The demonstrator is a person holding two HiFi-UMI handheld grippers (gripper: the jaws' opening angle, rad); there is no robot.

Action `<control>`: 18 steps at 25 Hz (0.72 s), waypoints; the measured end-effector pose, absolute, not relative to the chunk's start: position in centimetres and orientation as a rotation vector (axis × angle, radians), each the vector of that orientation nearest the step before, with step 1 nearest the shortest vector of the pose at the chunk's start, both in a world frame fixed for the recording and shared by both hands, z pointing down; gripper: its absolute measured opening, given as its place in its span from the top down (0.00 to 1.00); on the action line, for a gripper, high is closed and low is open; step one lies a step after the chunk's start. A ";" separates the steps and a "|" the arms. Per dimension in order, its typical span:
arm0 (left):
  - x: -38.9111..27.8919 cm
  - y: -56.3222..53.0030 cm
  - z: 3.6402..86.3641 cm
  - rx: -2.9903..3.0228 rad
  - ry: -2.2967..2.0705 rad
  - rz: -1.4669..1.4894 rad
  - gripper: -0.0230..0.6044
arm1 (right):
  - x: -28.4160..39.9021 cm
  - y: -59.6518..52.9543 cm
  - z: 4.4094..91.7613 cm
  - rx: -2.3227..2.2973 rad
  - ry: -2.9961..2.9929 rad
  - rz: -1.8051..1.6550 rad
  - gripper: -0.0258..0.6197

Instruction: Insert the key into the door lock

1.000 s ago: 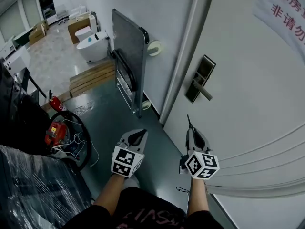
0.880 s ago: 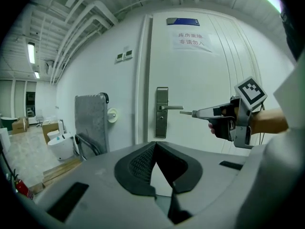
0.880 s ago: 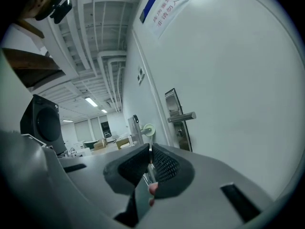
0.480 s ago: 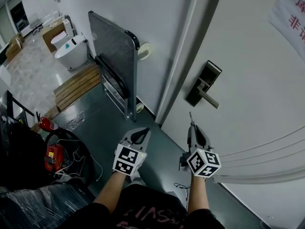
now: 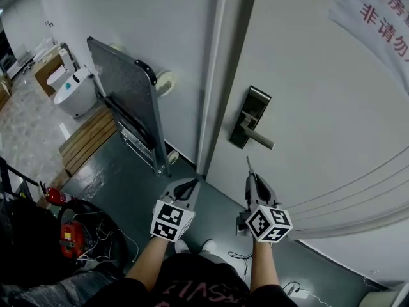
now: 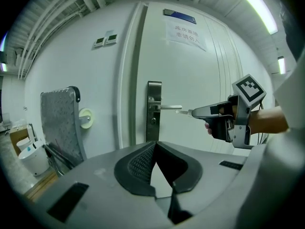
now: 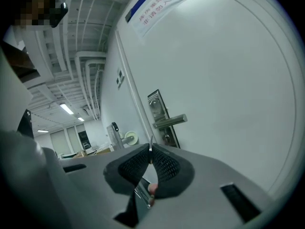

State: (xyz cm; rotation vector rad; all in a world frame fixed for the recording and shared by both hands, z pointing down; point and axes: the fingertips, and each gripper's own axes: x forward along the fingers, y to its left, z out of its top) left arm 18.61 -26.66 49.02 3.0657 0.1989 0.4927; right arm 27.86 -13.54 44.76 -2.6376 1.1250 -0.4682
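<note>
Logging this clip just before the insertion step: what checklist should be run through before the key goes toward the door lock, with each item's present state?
1. Key clamped in the right gripper jaws: ok, the blade sticks out past the tips.
2. Keyhole uncovered: ok, it sits below the lever handle on the lock plate.
3. Key tip at the keyhole: not ok, it is apart from the plate.
4. Blade turned to match the slot: cannot tell.
5. Left gripper out of the way: ok, jaws together, empty, beside the right gripper.
</note>
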 end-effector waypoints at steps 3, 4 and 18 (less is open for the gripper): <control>20.1 -25.7 48.9 3.088 0.211 0.507 0.94 | 28.8 -12.5 44.9 -2.577 1.099 -0.472 0.84; 20.5 -25.3 48.6 3.098 0.215 0.508 0.94 | 29.1 -12.3 44.8 -2.564 1.097 -0.470 0.84; 22.5 -25.9 48.1 3.128 0.272 0.502 0.94 | 30.9 -13.4 45.3 -2.440 1.011 -0.499 0.84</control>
